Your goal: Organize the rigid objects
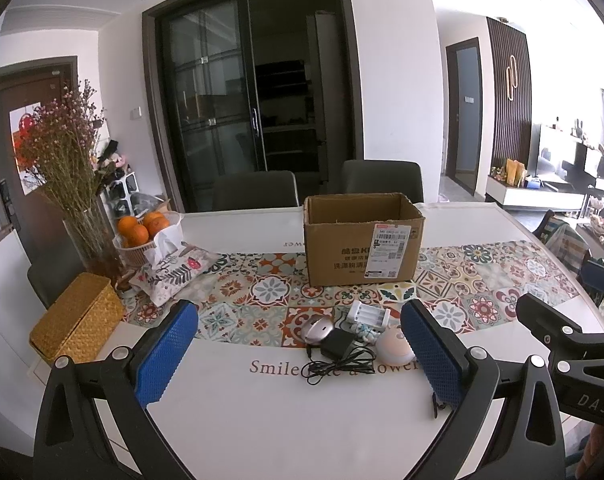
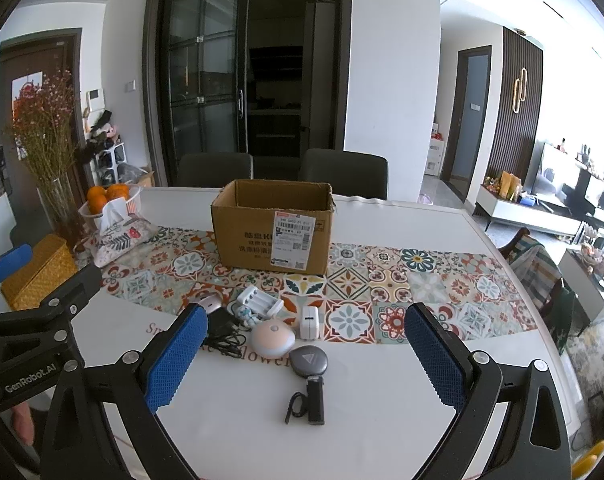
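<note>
Hovering wide open and empty, both the left gripper (image 1: pixel 297 360) and right gripper (image 2: pixel 302 360) could snag the charger cable (image 1: pixel 342 364) lying between the fingers, dragging neighbouring gadgets.

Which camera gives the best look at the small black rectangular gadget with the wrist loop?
The right wrist view: the black gadget lies fully visible. The left wrist view shows only its loop beside a gripper finger.
</note>
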`<action>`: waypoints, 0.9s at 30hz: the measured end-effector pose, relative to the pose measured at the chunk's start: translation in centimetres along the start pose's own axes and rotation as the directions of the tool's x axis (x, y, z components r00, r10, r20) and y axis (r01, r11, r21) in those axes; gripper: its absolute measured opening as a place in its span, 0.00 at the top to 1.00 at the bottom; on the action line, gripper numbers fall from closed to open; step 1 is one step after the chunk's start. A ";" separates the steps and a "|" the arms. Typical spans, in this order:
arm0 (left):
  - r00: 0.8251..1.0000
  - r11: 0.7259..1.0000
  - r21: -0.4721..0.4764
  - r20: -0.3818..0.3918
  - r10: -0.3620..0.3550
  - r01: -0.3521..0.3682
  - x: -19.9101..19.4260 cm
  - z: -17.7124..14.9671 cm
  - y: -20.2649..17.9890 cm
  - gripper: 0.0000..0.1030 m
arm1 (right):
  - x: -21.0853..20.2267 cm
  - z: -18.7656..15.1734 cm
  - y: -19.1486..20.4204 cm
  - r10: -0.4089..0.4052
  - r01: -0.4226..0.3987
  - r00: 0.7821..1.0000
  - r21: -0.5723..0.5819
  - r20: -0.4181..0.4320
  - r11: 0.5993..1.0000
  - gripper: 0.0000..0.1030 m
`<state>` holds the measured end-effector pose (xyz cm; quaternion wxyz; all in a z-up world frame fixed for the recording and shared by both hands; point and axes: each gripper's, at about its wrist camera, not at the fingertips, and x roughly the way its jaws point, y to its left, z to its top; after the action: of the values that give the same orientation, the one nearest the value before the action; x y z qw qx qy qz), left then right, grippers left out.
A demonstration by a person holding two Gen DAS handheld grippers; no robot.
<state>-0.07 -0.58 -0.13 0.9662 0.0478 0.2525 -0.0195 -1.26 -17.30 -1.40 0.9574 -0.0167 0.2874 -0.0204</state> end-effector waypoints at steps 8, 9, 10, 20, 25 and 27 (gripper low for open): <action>0.999 0.999 0.018 -0.037 -0.027 0.027 1.5 -0.1 -0.6 0.00 | 1.1 -0.5 0.1 0.006 -0.005 0.999 0.012 -0.031 1.000 0.04; 0.999 0.999 0.025 -0.043 -0.031 0.032 1.9 -0.2 -0.8 0.00 | 1.3 -0.7 -0.1 0.006 -0.005 0.999 0.015 -0.038 1.000 0.04; 0.998 0.999 0.032 -0.051 -0.035 0.037 2.4 -0.3 -1.0 0.00 | 1.9 -0.9 -0.4 0.005 -0.004 0.999 0.021 -0.053 1.000 0.04; 0.987 0.992 0.092 -0.144 -0.068 0.082 7.5 -2.4 -3.2 0.00 | 7.4 -3.7 -1.7 0.001 0.005 0.987 0.040 -0.162 0.999 0.04; 0.971 0.986 0.128 -0.226 -0.081 0.112 10.2 -4.7 -4.4 0.00 | 10.3 -6.4 -2.2 0.013 -0.002 0.973 0.052 -0.231 0.999 0.04; 0.961 0.983 0.135 -0.265 -0.084 0.123 11.2 -5.6 -4.7 0.00 | 11.8 -7.7 -2.3 0.016 -0.001 0.961 0.055 -0.275 0.998 0.04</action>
<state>6.71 -4.83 -10.89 0.9164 0.1092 0.3761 -0.0825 4.27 -20.32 -14.17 0.9085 0.0137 0.4169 -0.0262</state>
